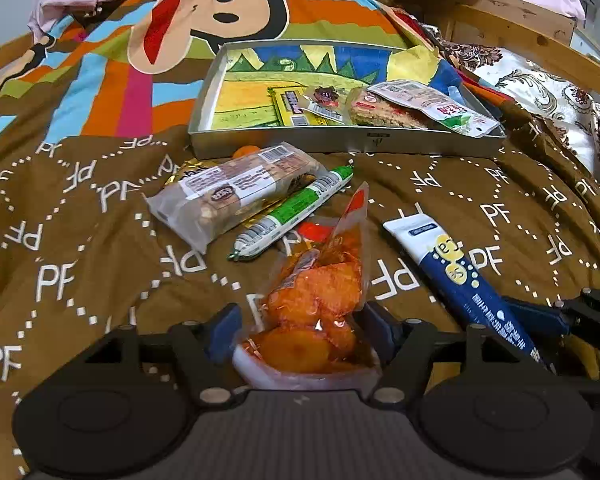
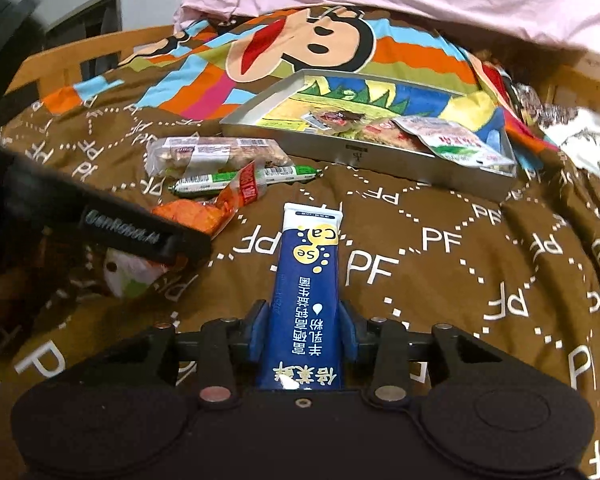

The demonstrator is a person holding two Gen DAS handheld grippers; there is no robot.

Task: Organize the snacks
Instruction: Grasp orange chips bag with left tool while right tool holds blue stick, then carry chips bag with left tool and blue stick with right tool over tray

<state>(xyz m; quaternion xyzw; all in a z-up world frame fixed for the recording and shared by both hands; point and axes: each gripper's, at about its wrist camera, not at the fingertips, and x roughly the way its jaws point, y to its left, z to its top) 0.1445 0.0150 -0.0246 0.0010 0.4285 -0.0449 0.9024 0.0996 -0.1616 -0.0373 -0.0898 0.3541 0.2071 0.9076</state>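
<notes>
A: Quick pass. Left gripper (image 1: 300,334)?

B: Jaws about half wide around the orange snack bag (image 1: 318,304). Both blue pads sit at the bag's sides, near end of it in the mouth. Looks like a grip, loose-ish, bag is soft.

A: Right gripper (image 2: 304,330)?

B: Narrow, pads pressed on both sides of the blue packet (image 2: 306,280), which sticks out far from the jaws, white end away. Holding it.

A: Where does stuff go?

B: Metal tray (image 1: 340,142) at the far side on the brown quilt (image 1: 80,280), several snacks already in its right half, left half shows bare liner. Still out on the quilt: the clear cookie pack (image 1: 236,192) and the green sausage stick (image 1: 292,210), lying just beside each other, left of centre, near the tray's front wall.

A: How to do this step well?

B: My guess: lift both clear of the quilt first, bag hangs floppy so carry it high enough to clear the tray's wall. Drop the bag in the bare left half, packet next to it. Watch the two grippers, they're close side by side, so go one at a time.
</notes>
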